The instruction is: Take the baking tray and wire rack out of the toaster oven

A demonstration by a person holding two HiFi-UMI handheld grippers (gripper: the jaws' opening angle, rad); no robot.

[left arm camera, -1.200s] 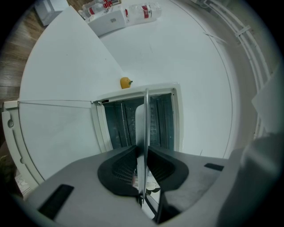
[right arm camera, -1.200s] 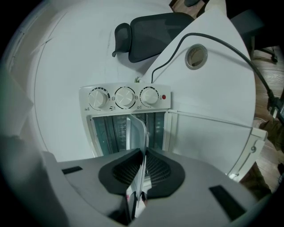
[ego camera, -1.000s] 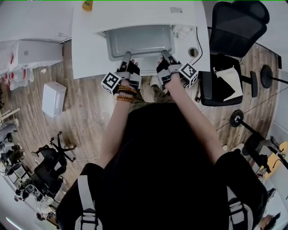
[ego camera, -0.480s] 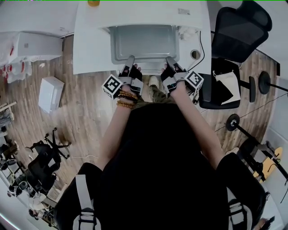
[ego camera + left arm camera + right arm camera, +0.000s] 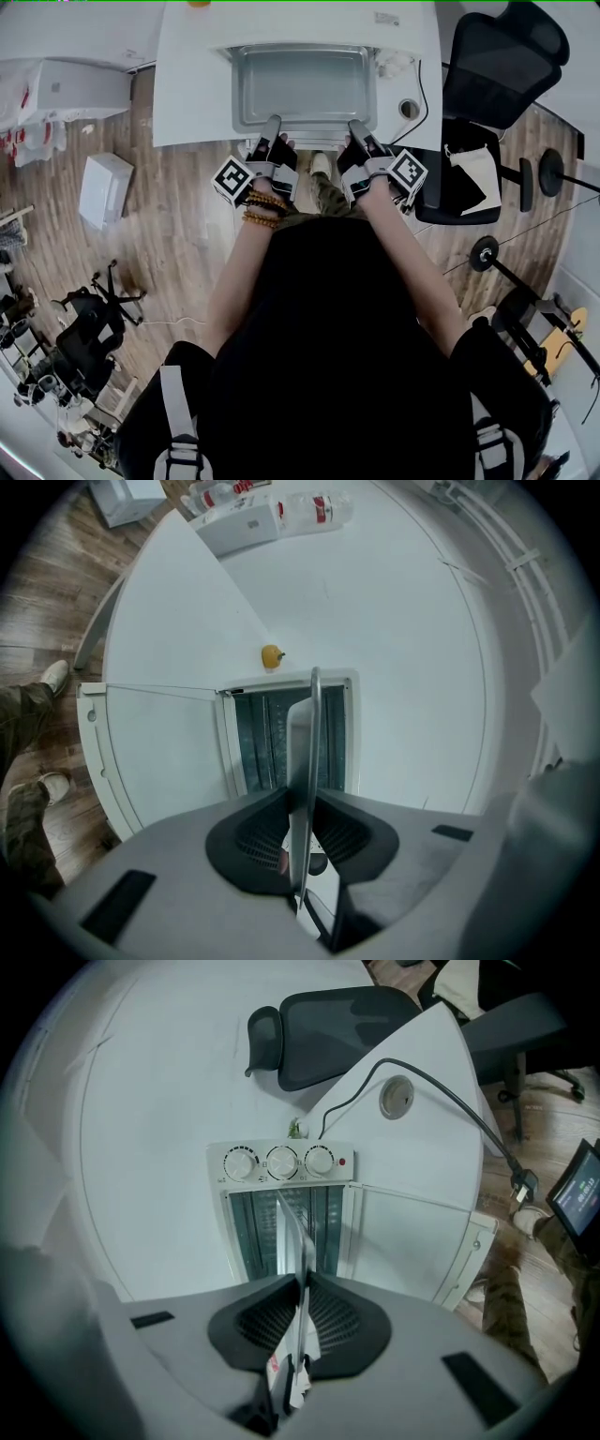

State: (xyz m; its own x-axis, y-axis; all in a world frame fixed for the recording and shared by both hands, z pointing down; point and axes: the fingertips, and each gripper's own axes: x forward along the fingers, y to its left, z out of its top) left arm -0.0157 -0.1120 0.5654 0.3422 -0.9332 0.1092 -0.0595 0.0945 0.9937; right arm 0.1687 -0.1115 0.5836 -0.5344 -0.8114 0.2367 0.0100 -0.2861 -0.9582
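Note:
The grey baking tray (image 5: 302, 89) is held level over the white toaster oven (image 5: 392, 64), which sits on the white table (image 5: 187, 94). My left gripper (image 5: 272, 125) is shut on the tray's near edge at the left, and my right gripper (image 5: 356, 127) is shut on that edge at the right. The left gripper view shows the tray (image 5: 305, 752) edge-on between the pads of the left gripper (image 5: 302, 803), with the oven's open mouth (image 5: 267, 742) behind. The right gripper (image 5: 300, 1307) pinches the tray (image 5: 292, 1241) below the oven's knobs (image 5: 281, 1162). I cannot make out the wire rack.
The oven door (image 5: 159, 752) hangs open toward me. A small yellow object (image 5: 272, 655) lies on the table behind the oven. A black power cable (image 5: 441, 1101) runs past a round grommet (image 5: 408, 109). A black office chair (image 5: 497, 66) stands at the right and a white box (image 5: 105, 190) lies on the floor.
Both grippers, still shut on the tray, have drawn it a little toward me and raised it slightly, so its near edge now lies closer to the table's front edge.

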